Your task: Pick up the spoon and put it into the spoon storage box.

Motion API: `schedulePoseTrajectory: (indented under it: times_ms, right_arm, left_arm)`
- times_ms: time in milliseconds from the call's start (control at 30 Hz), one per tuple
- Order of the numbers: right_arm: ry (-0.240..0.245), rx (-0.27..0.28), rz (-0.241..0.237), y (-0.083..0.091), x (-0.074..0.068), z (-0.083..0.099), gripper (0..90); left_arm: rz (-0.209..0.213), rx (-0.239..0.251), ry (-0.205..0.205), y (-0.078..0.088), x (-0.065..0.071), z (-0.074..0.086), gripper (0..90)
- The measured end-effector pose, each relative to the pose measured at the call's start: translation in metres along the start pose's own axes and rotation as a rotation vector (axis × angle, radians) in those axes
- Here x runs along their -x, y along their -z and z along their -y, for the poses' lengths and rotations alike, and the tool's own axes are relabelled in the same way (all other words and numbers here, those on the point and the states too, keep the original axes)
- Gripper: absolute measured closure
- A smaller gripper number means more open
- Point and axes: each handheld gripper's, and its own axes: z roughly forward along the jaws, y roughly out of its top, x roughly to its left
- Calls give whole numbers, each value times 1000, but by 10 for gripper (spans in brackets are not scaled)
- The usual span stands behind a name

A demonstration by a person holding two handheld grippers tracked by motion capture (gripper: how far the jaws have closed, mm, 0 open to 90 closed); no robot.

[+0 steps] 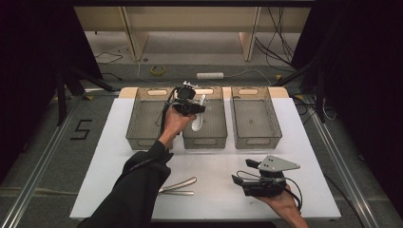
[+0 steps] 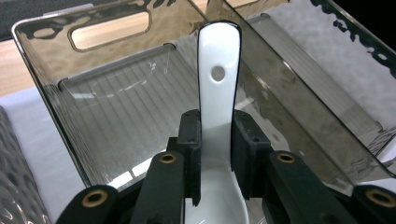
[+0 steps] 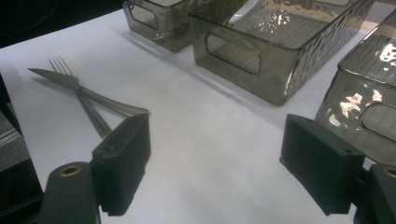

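Left hand-held gripper (image 2: 215, 154) clamping white spoon (image 2: 217, 88), bowl cut off, over middle bin (image 2: 116, 98)

White spoon (image 2: 215, 105) over middle bin (image 2: 116, 100)

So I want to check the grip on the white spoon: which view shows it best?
The left gripper view: the white spoon sits close up, clamped between the left tool. The high view shows it small, over the middle bin. The right gripper view shows perhaps a pale sliver of it.
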Motion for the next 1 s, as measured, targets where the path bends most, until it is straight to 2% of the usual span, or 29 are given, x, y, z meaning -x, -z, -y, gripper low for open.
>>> schedulePoseTrajectory:
  times_ms: [233,400,433,467,633,767,900,1000]
  right_arm:
    - [1,1,-2,0,0,0,250]
    - [0,1,-3,0,-1,0,250]
    - [1,1,-3,0,-1,0,250]
    - [2,1,-3,0,-1,0,250]
    - [2,2,-4,0,-1,0,250]
    - [1,1,-4,0,-1,0,250]
    - [0,2,-1,0,-1,0,250]
    - [1,3,1,1,-1,0,250]
  left_arm:
    - [3,-6,6,-3,-2,2,741]
    - [4,-42,4,-9,-2,4,727]
    - [1,-41,3,-10,-2,4,675]
    - [-9,-40,2,-10,-1,3,560]
    - [-29,-41,18,-7,1,-1,394]
    - [-3,-35,2,4,5,-2,357]
    - [51,-35,-16,23,9,0,311]
    - [65,-55,-57,40,12,6,266]
